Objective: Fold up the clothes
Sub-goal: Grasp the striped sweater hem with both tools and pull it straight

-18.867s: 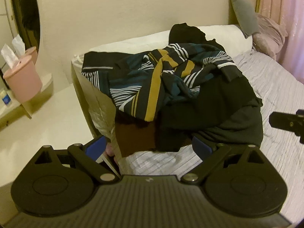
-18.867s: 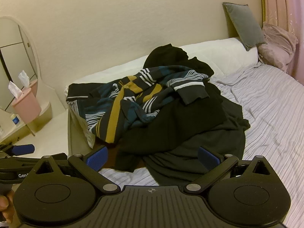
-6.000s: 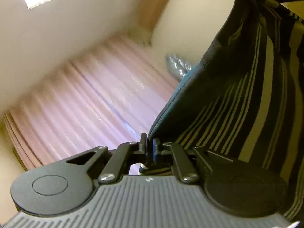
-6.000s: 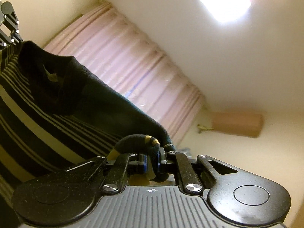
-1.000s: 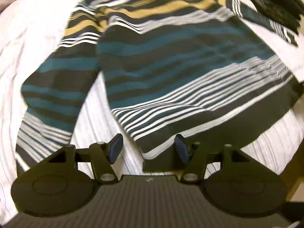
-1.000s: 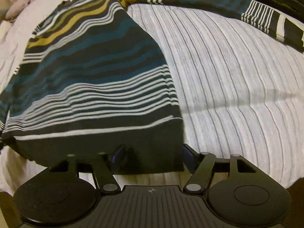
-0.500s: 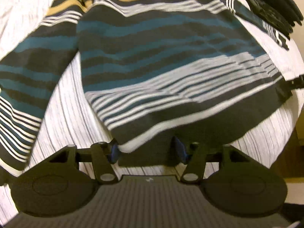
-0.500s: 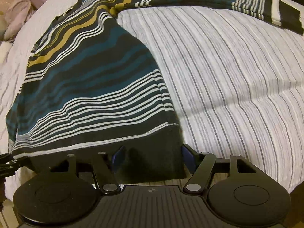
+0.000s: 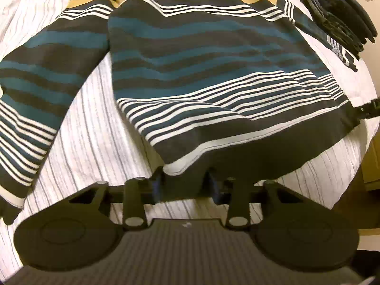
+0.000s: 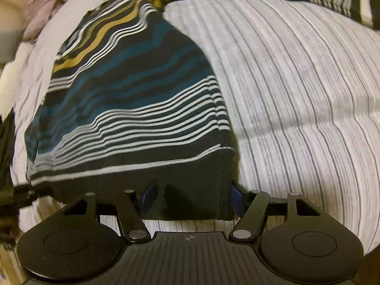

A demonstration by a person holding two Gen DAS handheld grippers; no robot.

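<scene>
A sweater striped in teal, black, white and mustard [image 9: 209, 54] lies flat on the striped bedsheet [image 9: 95, 142], sleeves spread, its black hem nearest me. My left gripper [image 9: 184, 185] points down at the hem's left corner. Its jaws are closing with the corner between them, and the fabric bunches there; the pads do not visibly clamp it. In the right wrist view my right gripper [image 10: 192, 197] stands open over the sweater's [image 10: 133, 99] right hem corner, which lies between the blue pads [image 10: 149, 194]. Each gripper shows at the edge of the other's view.
A stack of folded dark clothes [image 9: 339, 16] sits at the far right of the bed, past the right sleeve. Pink pillows [image 10: 35, 7] lie at the head end. The bed's near edge runs just below both grippers, with floor beyond it.
The left jaws have narrowed around the hem's left corner, and that gripper has come closer to the fabric. The right gripper has kept its width and place.
</scene>
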